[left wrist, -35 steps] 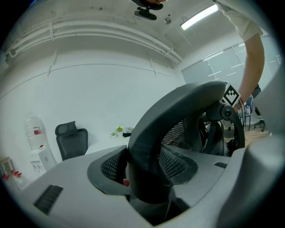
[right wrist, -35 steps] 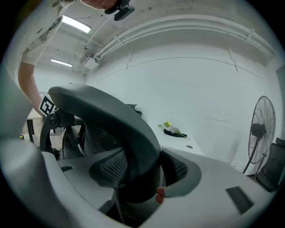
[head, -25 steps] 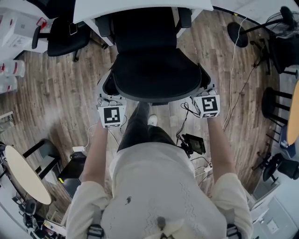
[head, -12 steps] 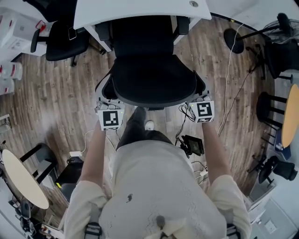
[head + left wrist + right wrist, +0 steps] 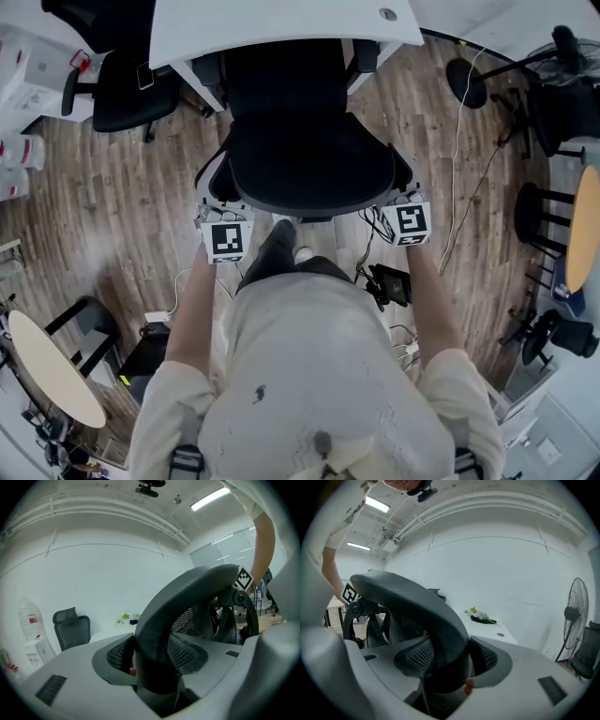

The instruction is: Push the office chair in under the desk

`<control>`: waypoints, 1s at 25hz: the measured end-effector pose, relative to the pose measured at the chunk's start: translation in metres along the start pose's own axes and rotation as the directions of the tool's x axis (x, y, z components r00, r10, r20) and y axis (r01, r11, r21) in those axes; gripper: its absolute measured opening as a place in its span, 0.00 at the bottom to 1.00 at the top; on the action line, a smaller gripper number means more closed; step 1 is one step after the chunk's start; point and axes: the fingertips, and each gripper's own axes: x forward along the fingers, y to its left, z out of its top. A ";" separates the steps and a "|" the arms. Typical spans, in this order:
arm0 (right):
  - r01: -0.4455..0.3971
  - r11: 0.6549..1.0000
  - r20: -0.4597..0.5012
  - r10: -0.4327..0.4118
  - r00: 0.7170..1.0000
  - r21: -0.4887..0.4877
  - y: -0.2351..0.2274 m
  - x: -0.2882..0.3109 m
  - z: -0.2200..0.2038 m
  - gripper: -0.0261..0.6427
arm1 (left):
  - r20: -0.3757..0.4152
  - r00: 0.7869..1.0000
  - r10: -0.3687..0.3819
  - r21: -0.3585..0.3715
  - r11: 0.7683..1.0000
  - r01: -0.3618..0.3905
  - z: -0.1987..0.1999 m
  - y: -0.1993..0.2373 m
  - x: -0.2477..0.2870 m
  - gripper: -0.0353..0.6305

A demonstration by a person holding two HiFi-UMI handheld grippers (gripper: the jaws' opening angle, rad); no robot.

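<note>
The black office chair (image 5: 309,159) stands with its seat partly under the white desk (image 5: 281,23), its back toward me. My left gripper (image 5: 216,199) holds the left side of the backrest's curved rim, and my right gripper (image 5: 405,197) holds the right side. In the left gripper view the dark rim (image 5: 187,592) runs between the jaws of the left gripper (image 5: 154,660), both pads against it. The right gripper view shows the same: the rim (image 5: 417,597) is clamped in the right gripper (image 5: 450,663). The chair's base is hidden beneath the seat.
A second black chair (image 5: 127,70) stands at the desk's left end. Cables (image 5: 464,169) and a black device (image 5: 389,286) lie on the wood floor to the right. A fan (image 5: 562,56) and stools (image 5: 544,211) stand at the right, and a round table (image 5: 56,370) at the lower left.
The chair and both grippers have moved forward toward the desk, and more of the seat now lies under the desktop. My leg has stepped forward behind it.
</note>
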 end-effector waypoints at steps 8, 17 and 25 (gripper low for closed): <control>0.020 1.000 -0.004 -0.020 1.000 0.008 0.018 0.007 0.009 0.41 | 0.005 1.000 -0.014 0.013 1.000 0.013 -0.003 0.021 -0.005 0.41; 0.029 0.999 -0.008 -0.029 1.000 0.013 0.026 0.008 0.012 0.42 | 0.007 1.000 -0.025 0.012 1.000 0.025 -0.004 0.029 -0.009 0.41; 0.034 0.999 -0.005 -0.034 0.999 0.008 0.028 0.010 0.011 0.42 | 0.013 0.999 -0.029 0.005 1.000 0.029 -0.006 0.030 -0.010 0.42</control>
